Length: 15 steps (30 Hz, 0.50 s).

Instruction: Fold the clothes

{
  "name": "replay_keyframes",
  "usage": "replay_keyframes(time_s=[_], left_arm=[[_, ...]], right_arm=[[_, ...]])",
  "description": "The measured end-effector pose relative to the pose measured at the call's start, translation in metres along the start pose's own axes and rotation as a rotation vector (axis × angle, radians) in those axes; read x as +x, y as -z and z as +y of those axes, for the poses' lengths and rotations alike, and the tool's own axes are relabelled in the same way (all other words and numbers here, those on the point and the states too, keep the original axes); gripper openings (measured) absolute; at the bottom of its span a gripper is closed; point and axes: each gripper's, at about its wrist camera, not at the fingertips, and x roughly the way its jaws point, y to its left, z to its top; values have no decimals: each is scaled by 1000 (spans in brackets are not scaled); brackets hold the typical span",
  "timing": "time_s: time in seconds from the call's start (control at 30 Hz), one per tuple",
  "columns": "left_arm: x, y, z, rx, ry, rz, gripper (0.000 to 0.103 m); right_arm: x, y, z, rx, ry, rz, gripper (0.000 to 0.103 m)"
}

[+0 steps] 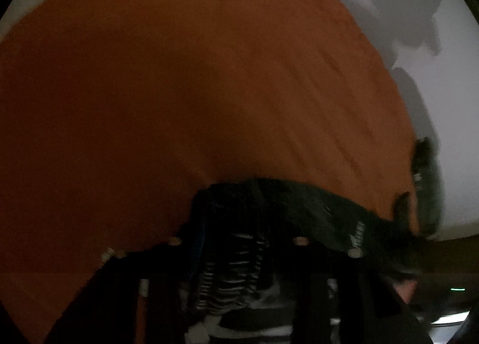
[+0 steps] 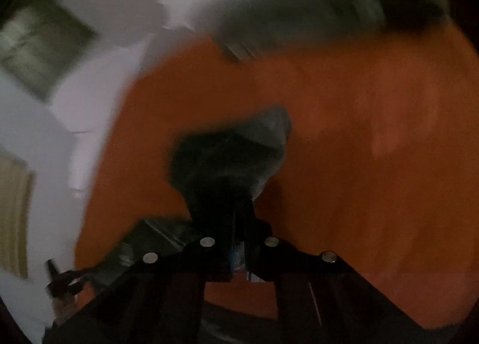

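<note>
A dark garment with pale ribbed trim bunches over my left gripper and hides its fingers. The cloth looks pinched there, and its edge runs taut down to the right. Beneath it lies a broad orange surface. In the right wrist view my right gripper is shut on a wad of the same dark garment, held above the orange surface. More of the garment, badly blurred, arcs across the top and trails off to the lower left.
A white surface with grey shadows borders the orange surface on the right. In the right wrist view a white area flanks the orange surface on the left, with a dark greenish rectangle and a beige panel on it.
</note>
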Motion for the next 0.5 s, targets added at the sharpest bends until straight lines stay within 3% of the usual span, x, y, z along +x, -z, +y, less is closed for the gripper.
replay_keyframes(time_s=[0.13,0.2,0.23,0.27,0.33,0.5], left_arm=[[5,20,0,15,-55,-64,30],[10,20,5,-6,-101,-90,27],[12,20,7,-17,-125,-103,20],[15,17,8,-25,-157,-113,20],[19,9,10,-43,-218,-129,14],[27,0,3,-36,-161,-90,14]], right_arm=[[-54,-7,108,-337,47,-128,4],[-49,-16,146,-438,75,-125,6],[-32,-27,154,-448,93,-120,16],[-10,-42,157,-444,113,-117,34],[34,-70,164,-436,152,-110,56],[61,-72,87,-318,256,-53,56]])
